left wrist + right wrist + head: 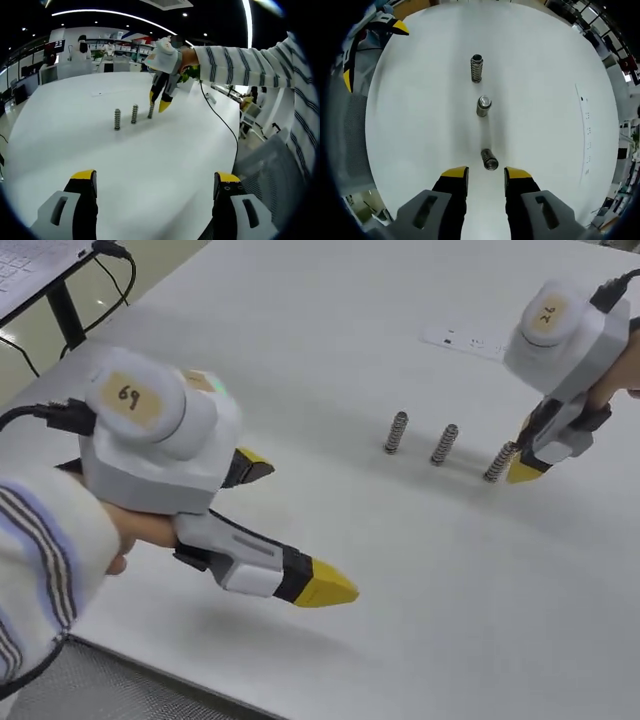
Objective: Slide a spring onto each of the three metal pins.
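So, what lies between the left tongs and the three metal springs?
Nothing but bare white tabletop, seen in the left gripper view between the yellow-tipped left tongs and the nearest coiled metal spring.

You have a white counter (400,570) before you, a flat white power strip (465,340) lying toward its far side, a laptop (30,265) beyond its corner.

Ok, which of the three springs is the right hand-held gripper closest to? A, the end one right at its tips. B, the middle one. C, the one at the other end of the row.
A: the right hand-held gripper has its yellow tips just beside the end spring, while the middle spring and the far spring stand further along the row.
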### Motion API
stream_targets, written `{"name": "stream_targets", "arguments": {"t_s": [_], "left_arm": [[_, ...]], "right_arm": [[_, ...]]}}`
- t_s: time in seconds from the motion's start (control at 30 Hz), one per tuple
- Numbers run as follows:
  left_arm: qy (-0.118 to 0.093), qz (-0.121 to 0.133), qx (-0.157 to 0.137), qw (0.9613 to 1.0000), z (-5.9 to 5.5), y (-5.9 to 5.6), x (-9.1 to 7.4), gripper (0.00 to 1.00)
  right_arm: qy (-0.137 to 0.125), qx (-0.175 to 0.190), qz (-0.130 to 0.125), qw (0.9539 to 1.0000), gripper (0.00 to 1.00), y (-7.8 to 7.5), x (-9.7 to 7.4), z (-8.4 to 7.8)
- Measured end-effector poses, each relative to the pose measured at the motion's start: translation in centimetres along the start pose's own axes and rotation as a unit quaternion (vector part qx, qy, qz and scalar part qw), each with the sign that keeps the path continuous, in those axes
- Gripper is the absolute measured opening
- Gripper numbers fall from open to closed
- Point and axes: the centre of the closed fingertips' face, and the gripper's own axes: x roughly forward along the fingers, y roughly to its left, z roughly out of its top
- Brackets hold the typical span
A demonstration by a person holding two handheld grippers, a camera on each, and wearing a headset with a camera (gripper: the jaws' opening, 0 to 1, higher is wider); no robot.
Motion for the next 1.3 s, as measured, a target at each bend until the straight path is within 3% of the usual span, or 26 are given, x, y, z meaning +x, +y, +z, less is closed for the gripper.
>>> {"name": "stream_targets", "arguments": {"t_s": [0.13,0.37,0.6,0.87,0.97,1.0,1.07,1.13,1.17,1.23,1.27,1.3], "left_arm": [[-0.014,0.003,-0.001,0.9999,0.7,0.1,-0.1,0.94],[-0.013,0.002,0.002,0.9999,0.7,0.0,0.0,0.89],[-0.01,0.0,0.002,1.0,0.5,-0.2,-0.2,0.93],[-0.003,-0.004,0.003,1.0,0.3,-0.1,-0.5,0.94],[-0.004,-0.004,0.003,1.0,0.2,0.0,-0.8,0.94],[-0.005,-0.005,0.005,1.0,0.2,-0.1,-1.0,0.94],[0.0,-0.013,0.012,0.9998,-0.1,-0.4,-1.2,0.93],[0.002,-0.016,0.017,0.9997,-0.3,-0.5,-1.5,0.94],[0.002,-0.017,0.017,0.9997,-0.4,-0.5,-1.7,0.94],[0.004,-0.017,0.012,0.9998,-0.7,-0.3,-1.9,0.94],[0.006,-0.014,0.014,0.9998,-0.9,-0.1,-2.0,0.94],[0.006,-0.01,0.015,0.9998,-1.1,0.0,-2.1,0.94]], "right_arm": [[-0.011,0.01,-0.004,0.9999,0.29,0.8,-1.3,-0.7],[-0.053,0.048,-0.011,0.9974,0.33,2.6,-2.9,-1.8],[-0.114,0.087,-0.014,0.9896,0.33,5.1,-3.7,-2.3],[-0.183,0.135,-0.026,0.9734,0.45,7.4,-4.2,-2.0],[-0.233,0.179,-0.01,0.9558,0.51,8.5,-4.4,-1.4],[-0.242,0.183,-0.008,0.9527,0.53,9.0,-4.3,-1.5],[-0.234,0.173,-0.012,0.9566,0.57,9.7,-4.1,-2.2],[-0.239,0.179,-0.014,0.9541,0.62,10.2,-3.9,-2.7],[-0.259,0.195,-0.016,0.9458,0.64,10.3,-4.0,-2.4],[-0.285,0.217,-0.025,0.9334,0.68,10.5,-4.2,-2.1],[-0.287,0.225,-0.025,0.9309,0.69,10.9,-4.1,-2.1],[-0.284,0.225,-0.023,0.932,0.69,11.4,-3.9,-2.3]]}}
